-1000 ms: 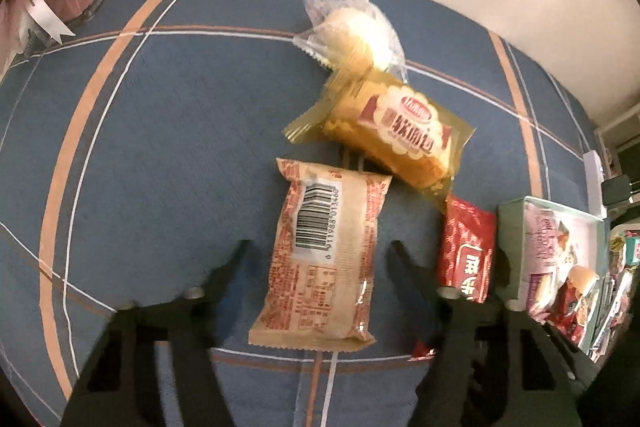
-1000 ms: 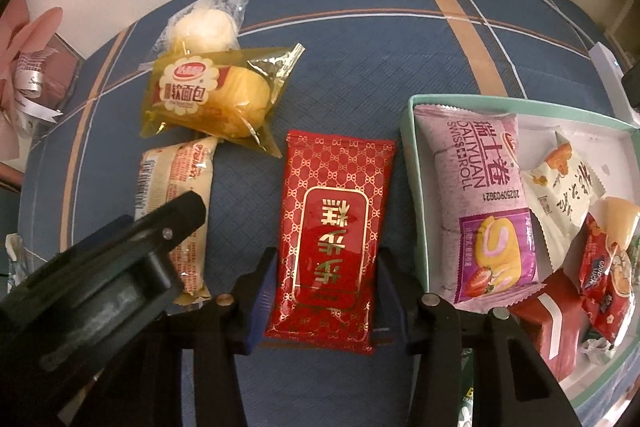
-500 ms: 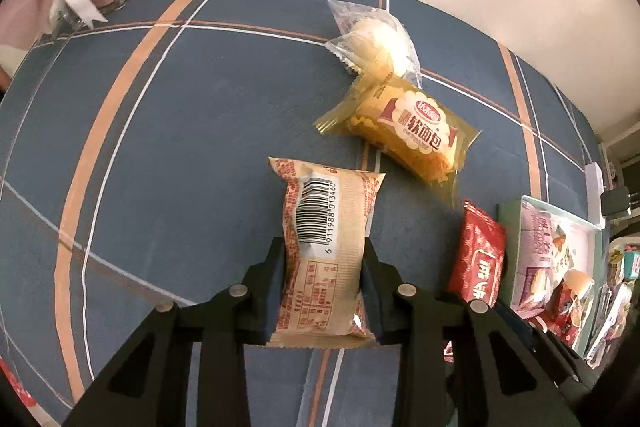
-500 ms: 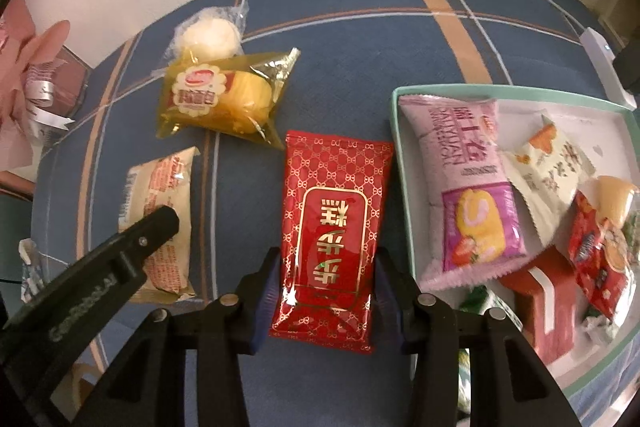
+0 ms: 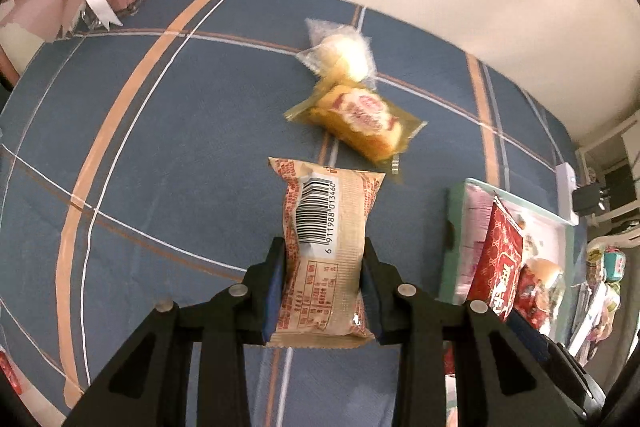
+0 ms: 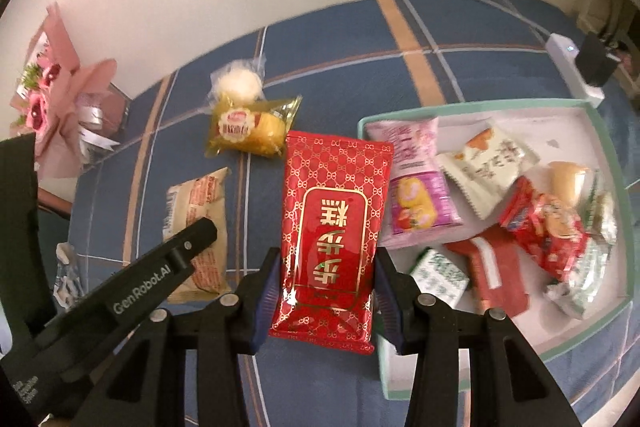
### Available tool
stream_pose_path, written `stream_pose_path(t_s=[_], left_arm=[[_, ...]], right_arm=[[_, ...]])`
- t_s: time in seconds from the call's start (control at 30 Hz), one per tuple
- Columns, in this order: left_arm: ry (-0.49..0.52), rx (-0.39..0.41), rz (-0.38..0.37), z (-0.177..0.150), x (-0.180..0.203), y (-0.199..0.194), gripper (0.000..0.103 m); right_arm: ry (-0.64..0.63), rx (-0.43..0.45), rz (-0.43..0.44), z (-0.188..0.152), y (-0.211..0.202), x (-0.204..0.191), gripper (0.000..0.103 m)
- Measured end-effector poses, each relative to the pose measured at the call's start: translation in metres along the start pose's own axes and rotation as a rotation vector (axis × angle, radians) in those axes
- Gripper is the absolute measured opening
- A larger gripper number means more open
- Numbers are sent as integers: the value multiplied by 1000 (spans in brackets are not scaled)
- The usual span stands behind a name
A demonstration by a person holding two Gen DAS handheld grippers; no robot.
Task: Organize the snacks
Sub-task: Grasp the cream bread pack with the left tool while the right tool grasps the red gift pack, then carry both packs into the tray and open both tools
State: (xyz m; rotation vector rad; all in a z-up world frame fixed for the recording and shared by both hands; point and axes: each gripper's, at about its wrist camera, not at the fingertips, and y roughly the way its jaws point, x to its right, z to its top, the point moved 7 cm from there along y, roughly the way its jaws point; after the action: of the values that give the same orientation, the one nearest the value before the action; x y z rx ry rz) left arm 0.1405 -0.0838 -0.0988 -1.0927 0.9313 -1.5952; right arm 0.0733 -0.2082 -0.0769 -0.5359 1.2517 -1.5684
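Tan wrapper with a barcode: the snack pack (image 5: 326,251) sits clamped between the pads of my left claw (image 5: 324,291), centre-low in the left wrist view, raised above the blue plaid cloth (image 5: 160,147). Red foil packet with gold lettering (image 6: 332,235) is pinched the same way in my right claw (image 6: 326,297), centre of the right wrist view, its right edge overlapping the rim of the mint-green box (image 6: 600,131).

Box fills the right of that frame; in it I see a pink roll-cake pack (image 6: 416,187), a white-and-green sachet (image 6: 492,167) and several red wrappers, bunched and partly overlapping.

Still on the cloth, upper centre of the left view: a yellow cake pack (image 5: 360,119), with a clear-wrapped white bun (image 5: 344,53) touching its far end.

Pink paper bouquet (image 6: 52,95) at the left edge. White device (image 6: 572,67) at the upper right, beyond the box.
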Motion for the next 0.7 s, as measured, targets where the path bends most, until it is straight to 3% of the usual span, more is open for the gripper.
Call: stream_pose_path(t_s=[0.17, 0.4, 0.7], left_arm=[[27, 27, -3, -5, 20, -15, 36], [96, 39, -47, -13, 67, -19, 36], [228, 9, -87, -38, 137, -4, 36]], right_arm=[[41, 42, 3, 8, -17, 24, 48], [125, 123, -150, 30, -42, 96, 48], [261, 111, -195, 33, -49, 166, 48]])
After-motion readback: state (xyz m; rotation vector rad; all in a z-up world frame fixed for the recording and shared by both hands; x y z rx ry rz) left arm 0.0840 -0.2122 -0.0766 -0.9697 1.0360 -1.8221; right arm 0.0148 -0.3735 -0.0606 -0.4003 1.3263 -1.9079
